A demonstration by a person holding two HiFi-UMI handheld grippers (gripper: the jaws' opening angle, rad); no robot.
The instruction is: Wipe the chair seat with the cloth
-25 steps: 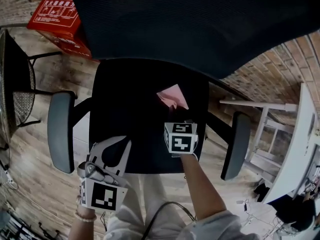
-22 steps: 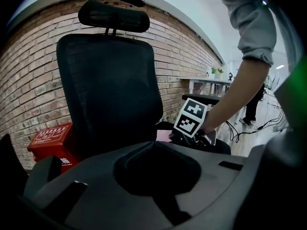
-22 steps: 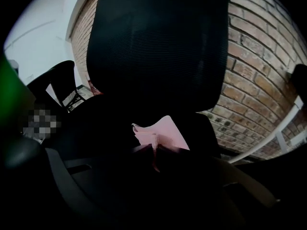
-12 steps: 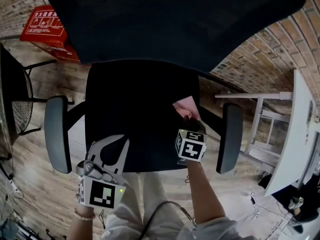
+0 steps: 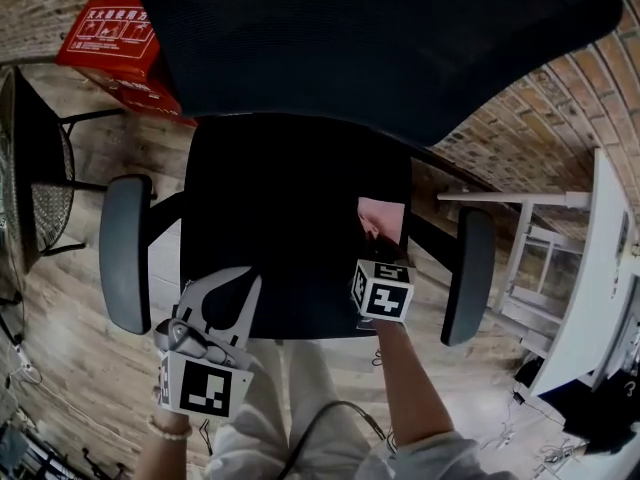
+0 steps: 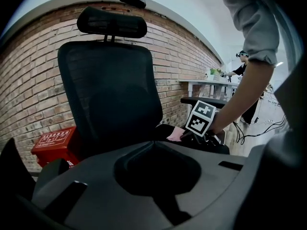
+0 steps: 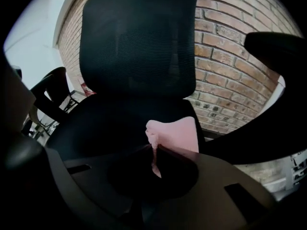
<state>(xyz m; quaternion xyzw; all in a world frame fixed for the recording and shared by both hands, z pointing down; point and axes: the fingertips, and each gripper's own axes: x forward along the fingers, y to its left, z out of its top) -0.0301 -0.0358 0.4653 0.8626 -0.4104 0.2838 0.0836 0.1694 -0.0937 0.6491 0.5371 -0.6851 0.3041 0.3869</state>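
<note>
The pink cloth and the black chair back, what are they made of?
The pink cloth looks like soft, thin fabric with a matt finish: it folds and bunches limply where the right gripper pinches it. The black chair back looks like woven mesh, probably synthetic: a fine grid of tiny holes shows across it, with no shine.

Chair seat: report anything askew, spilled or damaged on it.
Nothing stands out. The pink cloth, pinched in the right claw, lies on the black seat near its right edge. No spills or tears show.
</note>
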